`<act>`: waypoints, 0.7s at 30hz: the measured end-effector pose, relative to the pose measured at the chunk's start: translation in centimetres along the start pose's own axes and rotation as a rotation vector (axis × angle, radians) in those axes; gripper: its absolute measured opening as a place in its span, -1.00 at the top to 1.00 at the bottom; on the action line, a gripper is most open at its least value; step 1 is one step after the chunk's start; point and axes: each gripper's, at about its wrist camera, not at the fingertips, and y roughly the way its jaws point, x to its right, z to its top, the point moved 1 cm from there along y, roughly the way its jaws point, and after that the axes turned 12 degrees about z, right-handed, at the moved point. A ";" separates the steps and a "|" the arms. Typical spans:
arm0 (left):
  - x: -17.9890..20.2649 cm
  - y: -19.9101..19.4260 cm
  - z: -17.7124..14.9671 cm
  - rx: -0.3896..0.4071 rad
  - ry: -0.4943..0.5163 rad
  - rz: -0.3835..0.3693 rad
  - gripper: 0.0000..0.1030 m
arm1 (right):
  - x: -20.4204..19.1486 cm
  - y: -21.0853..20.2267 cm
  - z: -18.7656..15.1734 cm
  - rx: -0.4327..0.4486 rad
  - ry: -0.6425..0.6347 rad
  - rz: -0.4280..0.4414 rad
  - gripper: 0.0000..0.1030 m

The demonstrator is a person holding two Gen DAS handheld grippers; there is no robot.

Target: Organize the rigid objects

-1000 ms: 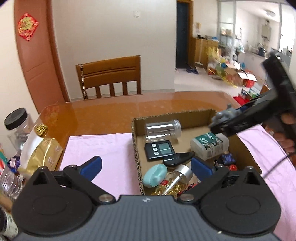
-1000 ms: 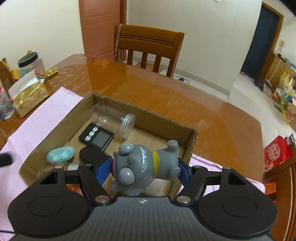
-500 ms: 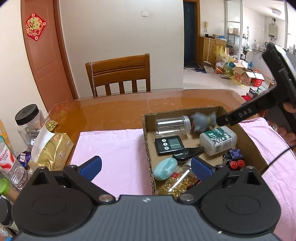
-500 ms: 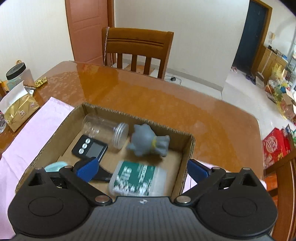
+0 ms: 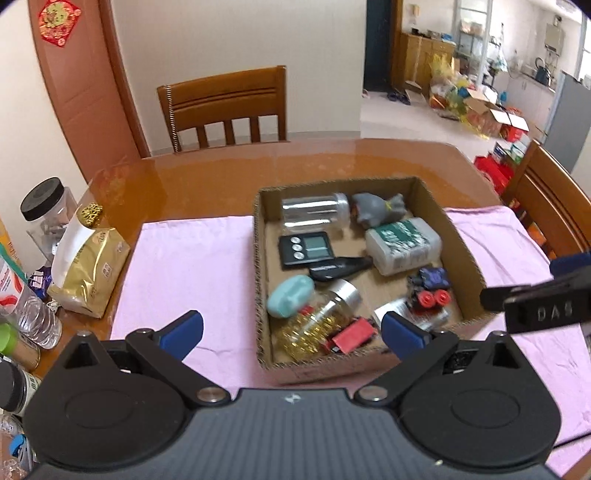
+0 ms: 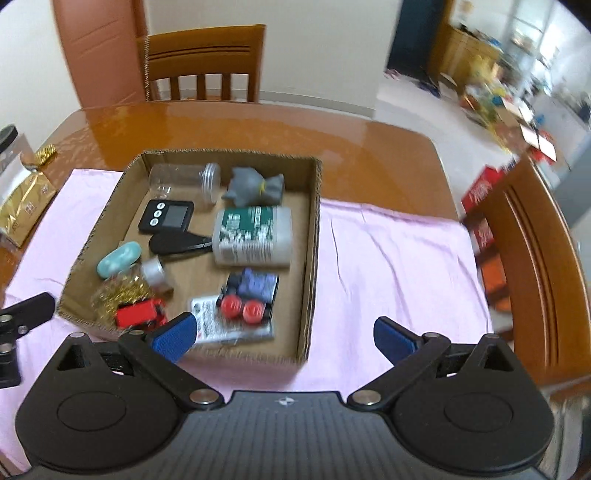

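White capitals reading "DAS" stand on the black arm of the right gripper (image 5: 554,291), seen at the right edge of the left wrist view. The green label on the white bottle (image 6: 254,236) in the cardboard box (image 6: 312,258) carries white print too blurred to read. The gold packet (image 5: 88,271) on the table and the red ornament (image 5: 59,20) on the door bear characters that cannot be made out.

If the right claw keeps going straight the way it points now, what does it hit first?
Probably the pink cloth just right of the cardboard box; the open right claw holds nothing. Depth is uncertain, so the box's near corner may come first.
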 end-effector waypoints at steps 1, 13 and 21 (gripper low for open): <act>0.2 -0.3 0.0 -0.001 0.007 -0.004 -0.98 | -0.1 -0.3 -0.4 0.002 0.018 0.004 -1.00; 0.7 -2.3 0.3 -0.011 0.001 -0.009 -0.98 | -0.8 -3.4 -2.3 0.060 0.068 -0.010 -1.00; 0.5 -2.3 0.1 -0.022 -0.009 -0.006 -0.98 | -1.3 -3.4 -2.7 0.056 0.066 0.004 -1.00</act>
